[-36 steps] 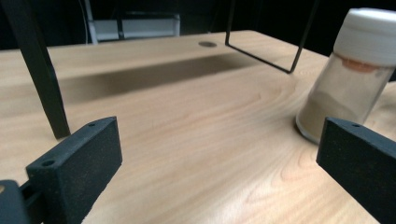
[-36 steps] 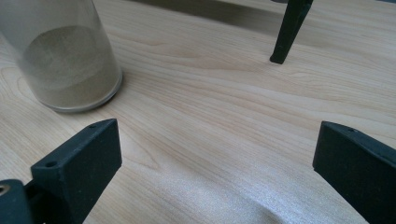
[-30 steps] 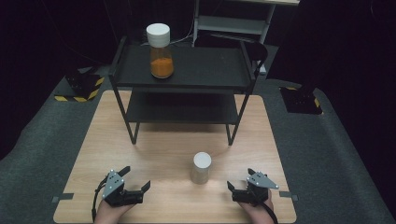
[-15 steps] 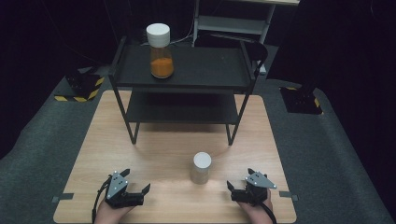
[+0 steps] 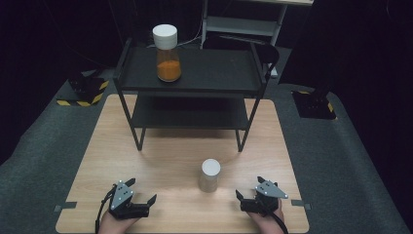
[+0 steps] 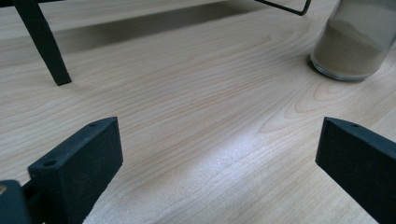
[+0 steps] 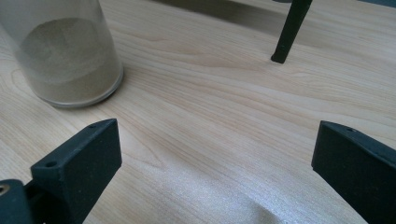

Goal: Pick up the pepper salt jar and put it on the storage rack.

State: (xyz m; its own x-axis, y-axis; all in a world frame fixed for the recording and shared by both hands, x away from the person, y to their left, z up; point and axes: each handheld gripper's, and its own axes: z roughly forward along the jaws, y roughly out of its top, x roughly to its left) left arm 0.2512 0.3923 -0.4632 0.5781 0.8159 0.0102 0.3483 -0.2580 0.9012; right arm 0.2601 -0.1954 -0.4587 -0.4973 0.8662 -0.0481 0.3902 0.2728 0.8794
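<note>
In the high view, the left gripper (image 5: 146,204) rests low at the bottom left of the frame, on the near edge of the table (image 5: 165,161). Its jaws stand wide apart and hold nothing. The right gripper (image 5: 242,200) rests at the bottom right of the frame, also on the near edge, and its jaws are wide apart and empty too.

Between the two grippers, a little above them in the frame, a jar (image 5: 210,175) with a white lid stands upright on the wood. It holds a beige powder. It is nearer to the right gripper than to the left one, and it touches neither.

In the left gripper view the jar (image 6: 353,42) shows at the upper right corner, apart from the jaws. In the right gripper view the jar (image 7: 65,53) shows at the upper left, just above the left jaw but not between the jaws.

A black shelf (image 5: 204,73) stands in the upper middle of the high view. On its top level, at the left, an orange jar (image 5: 168,53) with a white lid stands upright.
</note>
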